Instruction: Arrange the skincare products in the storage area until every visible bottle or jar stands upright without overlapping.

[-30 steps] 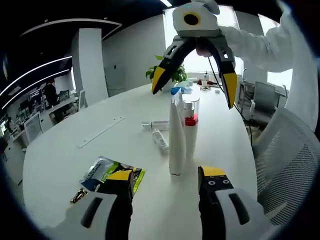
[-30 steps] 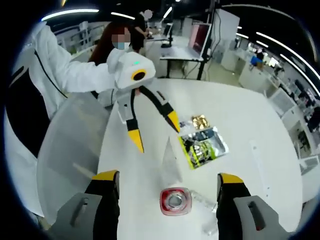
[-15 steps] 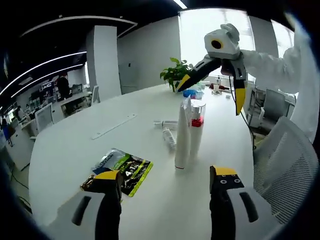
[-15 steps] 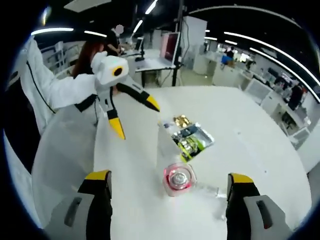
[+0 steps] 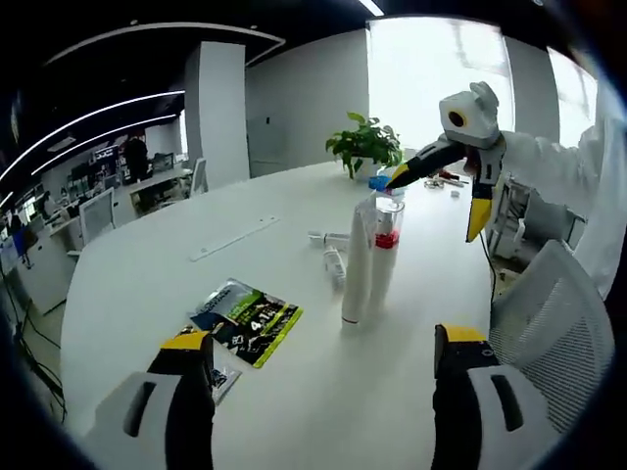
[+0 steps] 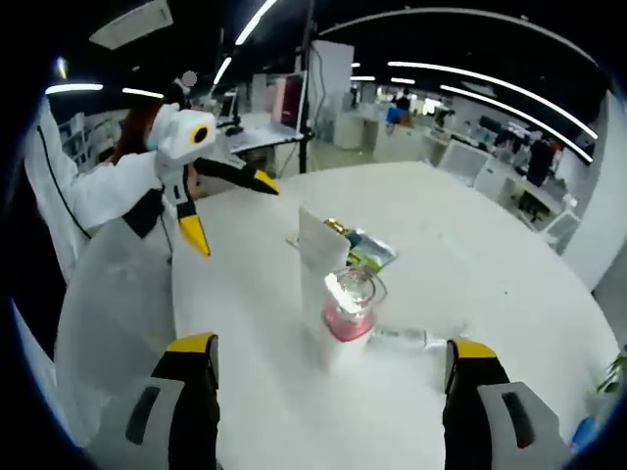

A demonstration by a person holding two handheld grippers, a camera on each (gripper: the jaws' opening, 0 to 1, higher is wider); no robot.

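A tall white tube [image 5: 354,266] and a clear bottle with a red band and silver cap [image 5: 384,250] stand upright, side by side, mid-table. Two small tubes [image 5: 333,260] lie flat just behind them. My left gripper [image 5: 321,341] is open and empty, well short of the pair. My right gripper [image 5: 438,198] hangs open beyond and right of the bottle, clear of it. In the right gripper view the white tube [image 6: 319,257] and bottle [image 6: 348,305] stand ahead of the open right gripper [image 6: 331,347]. A tube [image 6: 407,338] lies beside them, and the open left gripper [image 6: 228,208] hovers far left.
A green and black sachet [image 5: 246,311] lies flat on the white table [image 5: 137,284], left of the bottles. A long pale strip [image 5: 233,238] lies farther back, near a potted plant [image 5: 364,145] and blue item [image 5: 379,182]. A mesh chair [image 5: 549,323] stands at the table's right edge. A white-sleeved person [image 6: 78,191] holds the grippers.
Both grippers have drawn back and apart from the upright pair; the right gripper, earlier above the bottle's cap, now sits lower and farther off. The bottles have not moved.
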